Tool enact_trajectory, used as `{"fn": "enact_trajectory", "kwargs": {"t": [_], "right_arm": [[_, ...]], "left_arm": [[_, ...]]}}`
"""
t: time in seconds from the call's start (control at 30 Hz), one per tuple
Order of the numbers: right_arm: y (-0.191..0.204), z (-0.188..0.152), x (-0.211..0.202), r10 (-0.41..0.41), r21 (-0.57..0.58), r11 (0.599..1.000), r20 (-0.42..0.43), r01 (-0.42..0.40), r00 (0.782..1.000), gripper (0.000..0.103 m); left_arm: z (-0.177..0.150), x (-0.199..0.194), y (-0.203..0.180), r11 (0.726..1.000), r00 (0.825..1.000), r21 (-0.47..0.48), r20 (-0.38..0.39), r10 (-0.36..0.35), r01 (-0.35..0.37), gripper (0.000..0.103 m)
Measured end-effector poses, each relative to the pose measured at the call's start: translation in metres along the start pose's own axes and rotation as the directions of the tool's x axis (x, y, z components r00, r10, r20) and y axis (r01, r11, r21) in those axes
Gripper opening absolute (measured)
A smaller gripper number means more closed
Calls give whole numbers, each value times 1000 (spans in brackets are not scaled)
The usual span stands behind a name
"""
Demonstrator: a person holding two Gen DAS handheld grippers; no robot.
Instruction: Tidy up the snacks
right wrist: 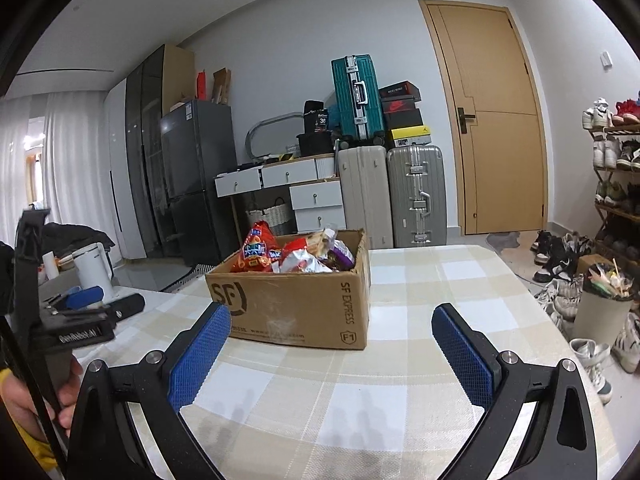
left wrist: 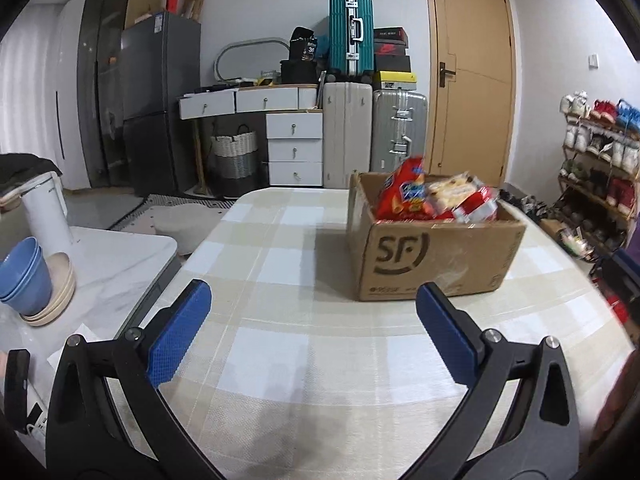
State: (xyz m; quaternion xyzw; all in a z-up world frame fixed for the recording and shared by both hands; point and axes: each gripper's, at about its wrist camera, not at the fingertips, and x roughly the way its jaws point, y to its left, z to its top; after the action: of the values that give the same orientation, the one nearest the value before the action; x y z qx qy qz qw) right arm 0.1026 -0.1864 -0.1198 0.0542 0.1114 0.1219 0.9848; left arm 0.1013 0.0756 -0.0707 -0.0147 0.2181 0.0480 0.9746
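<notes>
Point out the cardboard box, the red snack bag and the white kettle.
Cardboard box [left wrist: 436,260], left wrist view, front wall beside the logo.
Red snack bag [left wrist: 402,188], left wrist view, middle of the bag.
White kettle [right wrist: 93,270], right wrist view, its body.

Table [left wrist: 280,340] under checked cloth; one open cardboard box [left wrist: 436,258] of snack packets stands directly on it

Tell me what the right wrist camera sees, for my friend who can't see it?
An open cardboard box full of snack bags sits on a checked table. The open right gripper hovers empty in front of it; suitcases and a door stand behind.
</notes>
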Motion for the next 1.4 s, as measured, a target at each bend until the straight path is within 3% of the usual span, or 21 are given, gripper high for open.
{"fn": "enact_trajectory", "kwargs": {"t": [0.33,1.13,1.4], "right_arm": [[1,-11,7,-19,-3,1000,-10,19,1000,102],[8,-16,12,-25,-45,999,-29,24,999,102],[9,-17,13,-32,-57,998,-28,30,999,102]], "left_arm": [[-19,13,5,999,997,-42,79,15,-12,102],[-24,22,-2,999,998,-10,47,42,-41,102],[-26,17,-7,1000,997,22,71,-8,7,102]]}}
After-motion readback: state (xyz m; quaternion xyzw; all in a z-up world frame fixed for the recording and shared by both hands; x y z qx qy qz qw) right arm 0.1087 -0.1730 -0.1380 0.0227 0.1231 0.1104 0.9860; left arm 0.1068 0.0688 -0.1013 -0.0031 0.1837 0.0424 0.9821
